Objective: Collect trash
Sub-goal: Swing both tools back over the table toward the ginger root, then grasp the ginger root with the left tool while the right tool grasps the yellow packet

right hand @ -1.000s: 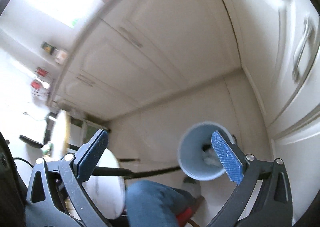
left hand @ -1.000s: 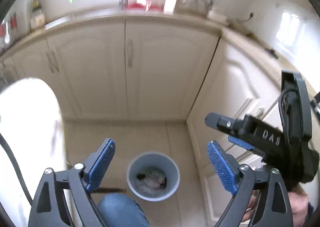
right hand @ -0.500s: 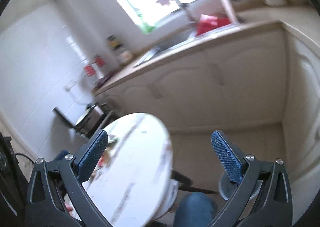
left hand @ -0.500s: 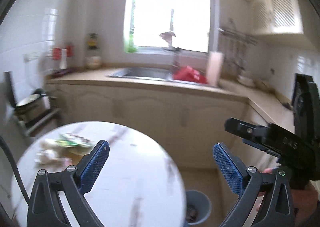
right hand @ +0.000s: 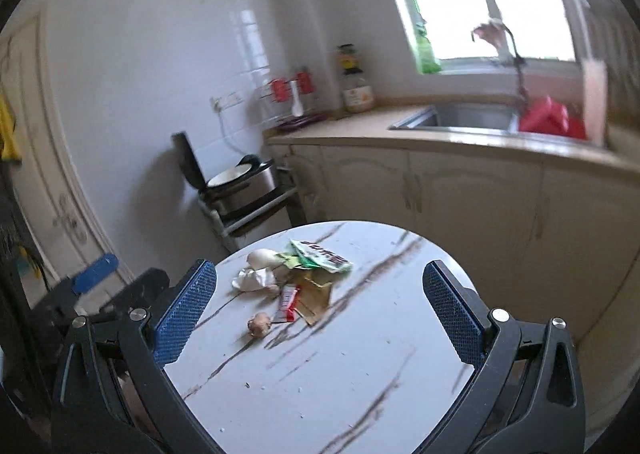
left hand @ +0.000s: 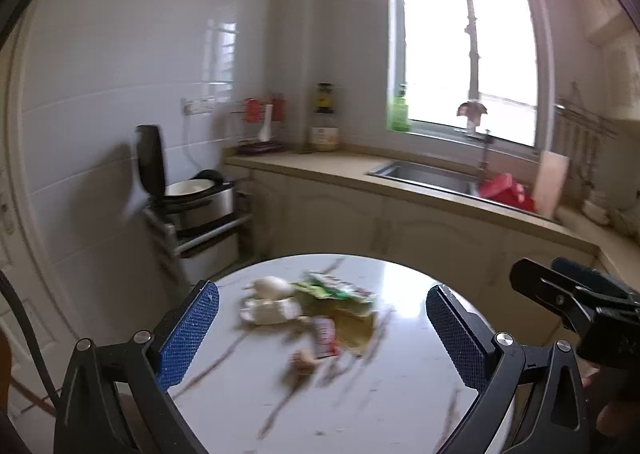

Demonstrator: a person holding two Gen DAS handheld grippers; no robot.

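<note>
- We hold the left tool (left hand: 322, 328) released, blue pads spread wide with nothing between them, hovering over the near edge of the round bench (left hand: 360, 406).
- We hold the right tool (right hand: 320, 312) released as well, jaws wide and empty, above the same bench (right hand: 340, 382); its black body shows at the right edge of the left view.
- A second ago both tools pointed down at a grey bin on the floor by the cabinets; half a second ago they had swung up to the bench edge; now the bin is out of sight and the bench fills the lower half of both views.
- The trash lies in one loose cluster on the far left part of the bench: a green wrapper (right hand: 322, 256), a crumpled white tissue (right hand: 254, 279), a pale egg-like lump (right hand: 262, 256), a red-and-white packet (right hand: 289, 303), a brownish sheet (right hand: 316, 298) and a small tan nugget (right hand: 259, 324) lying just apart, nearer to us.
- The bench top is white with dark marble streaks.
- Behind it run cream cabinets (right hand: 460, 190), a steel sink (right hand: 468, 116) under a bright window (left hand: 468, 54), and an open rice cooker (right hand: 236, 182) on a low rack against white tiles.
- The left view is motion-blurred, so the wrapper print is unreadable.
</note>
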